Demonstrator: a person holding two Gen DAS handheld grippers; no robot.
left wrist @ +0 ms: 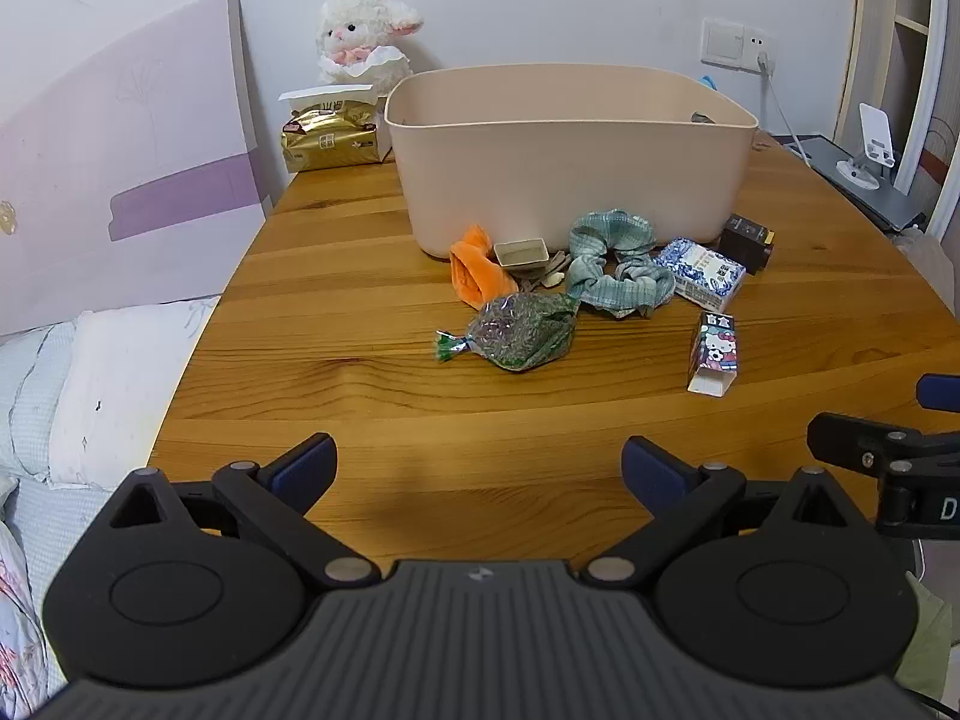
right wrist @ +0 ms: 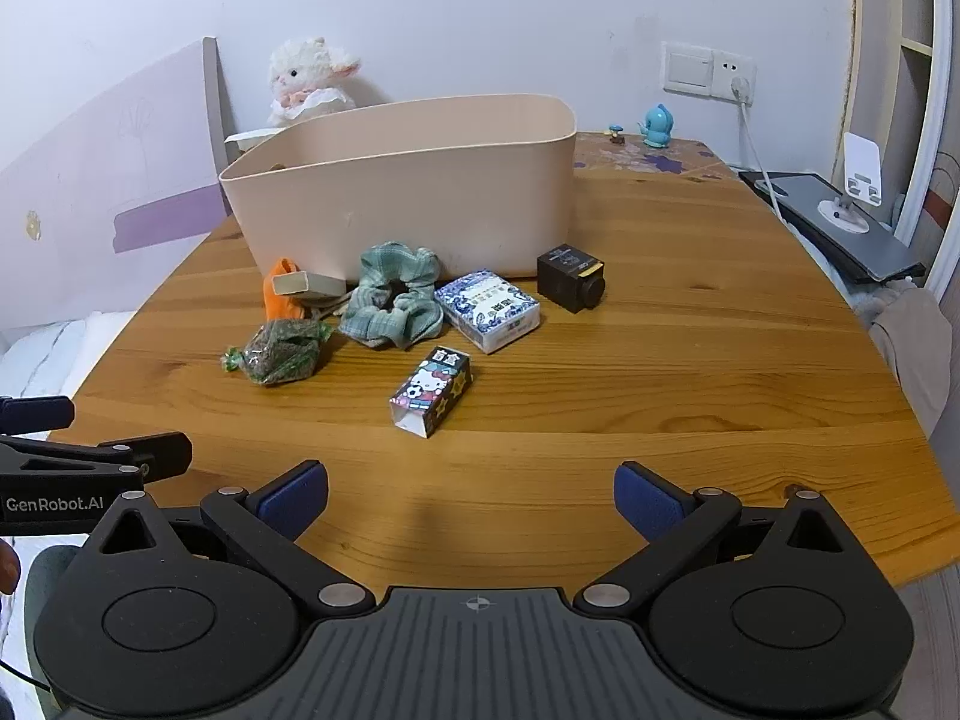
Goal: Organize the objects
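A beige bin [left wrist: 570, 162] [right wrist: 408, 192] stands on the wooden table [left wrist: 360, 360] [right wrist: 690, 360]. In front of it lie an orange cloth [left wrist: 477, 270] [right wrist: 279, 294], a small beige tray [left wrist: 521, 253] [right wrist: 306, 285], a green plaid scrunchie [left wrist: 618, 267] [right wrist: 393, 300], a blue-and-white packet [left wrist: 702, 273] [right wrist: 487, 309], a black box [left wrist: 746, 240] [right wrist: 569, 276], a green herb bag [left wrist: 522, 330] [right wrist: 279, 351] and a Hello Kitty box [left wrist: 713, 351] [right wrist: 431, 390]. My left gripper [left wrist: 479, 471] and right gripper [right wrist: 471, 501] are both open and empty, near the table's front edge.
A plush lamb [left wrist: 363, 36] [right wrist: 309, 81] and a gold tissue pack [left wrist: 330, 138] sit behind the bin. A blue figurine [right wrist: 657, 126], wall socket with cable [right wrist: 738, 84] and a phone stand on a grey tablet [right wrist: 852, 204] are at the right. A bed [left wrist: 90, 390] lies left.
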